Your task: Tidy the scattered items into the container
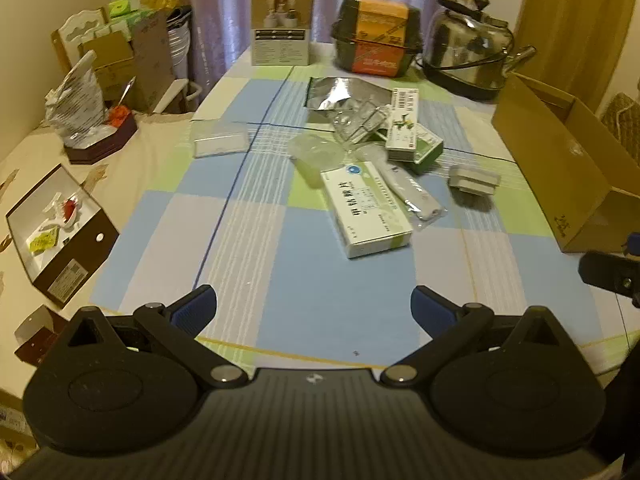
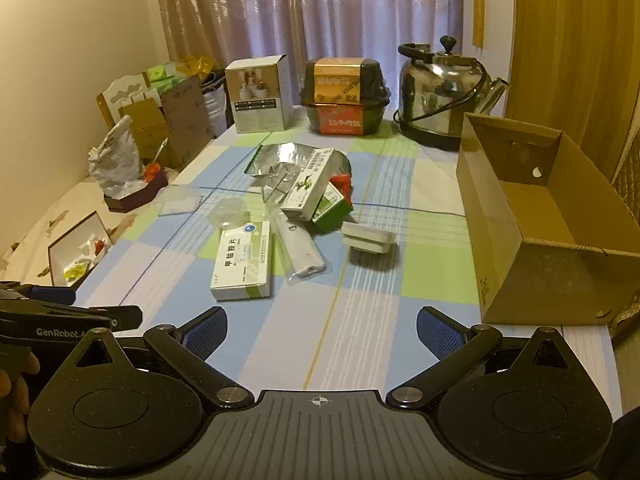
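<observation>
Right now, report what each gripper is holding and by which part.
Nothing is held. The left gripper and the right gripper are both open and empty above the tablecloth; the medicine boxes lie untouched ahead.

Both wrist views look forward, low over the table (image 1: 320, 280), toward the curtains (image 2: 320, 20). They share the pile of boxes (image 1: 366, 208) at mid-frame and the cardboard box (image 2: 540, 220) at right.

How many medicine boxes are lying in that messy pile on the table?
3 that I can see: a large white-and-green box nearest the camera, a long white box resting on the pile's middle, and a green box tucked under it. Others may hide beneath the foil bag.
</observation>
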`<action>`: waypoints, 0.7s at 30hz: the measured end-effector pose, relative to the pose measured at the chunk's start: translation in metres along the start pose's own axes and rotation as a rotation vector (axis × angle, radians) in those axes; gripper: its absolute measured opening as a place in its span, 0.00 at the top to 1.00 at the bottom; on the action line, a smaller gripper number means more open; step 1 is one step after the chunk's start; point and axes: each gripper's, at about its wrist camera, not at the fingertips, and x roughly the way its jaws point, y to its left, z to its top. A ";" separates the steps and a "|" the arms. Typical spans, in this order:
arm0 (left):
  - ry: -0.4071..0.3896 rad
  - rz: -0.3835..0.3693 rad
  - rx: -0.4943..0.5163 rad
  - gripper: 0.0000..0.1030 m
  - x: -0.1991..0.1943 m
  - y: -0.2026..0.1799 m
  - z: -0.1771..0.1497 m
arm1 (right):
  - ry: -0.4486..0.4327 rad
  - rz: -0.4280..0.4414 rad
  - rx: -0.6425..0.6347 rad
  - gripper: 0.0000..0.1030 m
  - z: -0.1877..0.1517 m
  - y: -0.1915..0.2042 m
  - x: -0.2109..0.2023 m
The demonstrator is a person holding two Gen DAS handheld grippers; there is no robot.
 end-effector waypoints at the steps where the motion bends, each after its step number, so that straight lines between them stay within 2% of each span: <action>1: -0.001 0.010 -0.005 0.01 0.000 0.001 0.000 | 0.001 0.000 0.002 0.00 0.000 -0.001 0.000; 10: -0.006 0.054 0.002 0.01 -0.001 0.001 -0.002 | 0.015 0.002 0.027 0.00 -0.002 -0.006 0.000; 21: 0.004 0.063 0.006 0.01 0.003 0.001 -0.003 | 0.021 0.014 0.025 0.00 -0.003 -0.004 0.002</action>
